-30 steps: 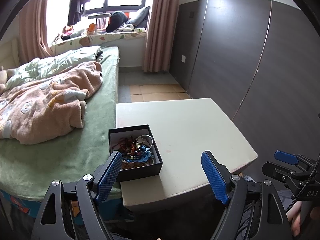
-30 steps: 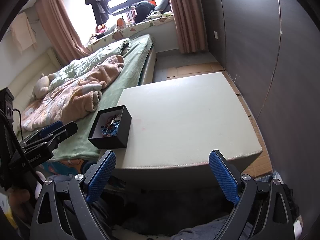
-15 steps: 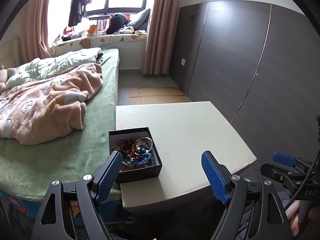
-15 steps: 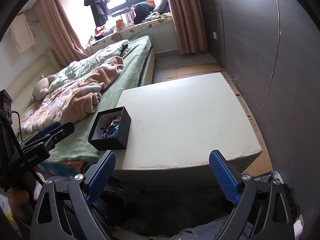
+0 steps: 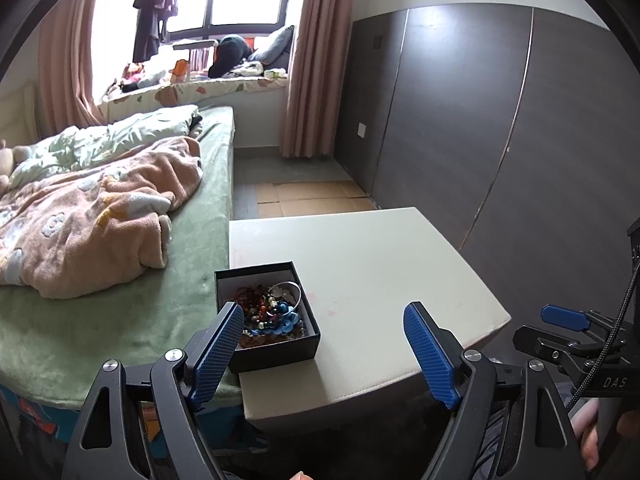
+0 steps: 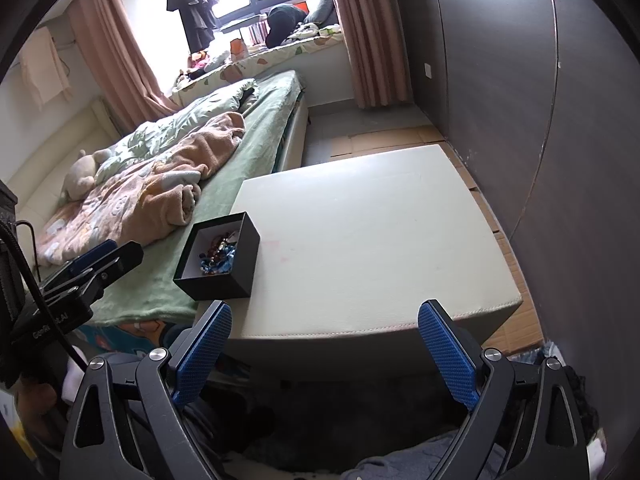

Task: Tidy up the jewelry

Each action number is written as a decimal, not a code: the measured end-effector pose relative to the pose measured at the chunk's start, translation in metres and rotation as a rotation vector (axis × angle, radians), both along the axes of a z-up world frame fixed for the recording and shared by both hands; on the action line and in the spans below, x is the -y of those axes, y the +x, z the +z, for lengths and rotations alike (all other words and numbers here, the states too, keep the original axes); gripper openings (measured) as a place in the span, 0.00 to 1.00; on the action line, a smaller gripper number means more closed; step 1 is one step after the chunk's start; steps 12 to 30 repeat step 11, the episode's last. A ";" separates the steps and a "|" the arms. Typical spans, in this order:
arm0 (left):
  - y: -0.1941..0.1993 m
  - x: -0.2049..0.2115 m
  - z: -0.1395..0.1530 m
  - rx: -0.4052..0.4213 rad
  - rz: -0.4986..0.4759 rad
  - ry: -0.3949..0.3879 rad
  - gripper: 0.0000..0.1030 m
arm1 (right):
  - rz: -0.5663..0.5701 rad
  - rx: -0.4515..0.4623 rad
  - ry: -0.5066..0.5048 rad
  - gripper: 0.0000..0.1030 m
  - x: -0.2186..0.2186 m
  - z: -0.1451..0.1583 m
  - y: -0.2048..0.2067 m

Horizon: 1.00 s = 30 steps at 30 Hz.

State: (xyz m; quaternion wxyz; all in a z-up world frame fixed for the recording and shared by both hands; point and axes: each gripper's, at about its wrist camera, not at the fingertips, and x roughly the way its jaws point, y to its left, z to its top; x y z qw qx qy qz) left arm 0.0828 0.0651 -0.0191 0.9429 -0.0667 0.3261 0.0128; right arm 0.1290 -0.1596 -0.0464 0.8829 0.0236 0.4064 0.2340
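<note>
Black cardboard box [image 5: 267, 316] of tangled jewelry [image 5: 272, 312] is seen just ahead of the spread, empty left gripper [image 5: 324, 350]. From the right gripper [image 6: 325, 350], likewise released, it sits ahead-left; several strands could be snagged together.

A small black box [image 5: 276, 350], square and lidless, is sitting upright at the near left corner of a cream-topped table [image 5: 380, 264], its left wall lying along the table's left edge. Its pale inner walls are showing above a tangled heap of jewelry [image 5: 270, 314] that is filling the bottom: strands of reddish-brown and multicoloured beads, a cluster of bright blue pieces toward the near right side, and a thin silver bangle [image 5: 289, 294] tilting up at the far right. Seen from the right, the same box [image 6: 240, 268] is showing the blue and dark red beads [image 6: 219, 258] piled against its near side.
</note>
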 end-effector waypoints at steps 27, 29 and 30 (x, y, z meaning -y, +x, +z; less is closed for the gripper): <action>0.004 0.004 -0.002 0.010 0.000 0.013 0.80 | -0.011 -0.007 -0.020 0.92 0.005 -0.009 0.004; 0.004 0.004 -0.002 0.010 0.000 0.013 0.80 | -0.011 -0.007 -0.020 0.92 0.005 -0.009 0.004; 0.004 0.004 -0.002 0.010 0.000 0.013 0.80 | -0.011 -0.007 -0.020 0.92 0.005 -0.009 0.004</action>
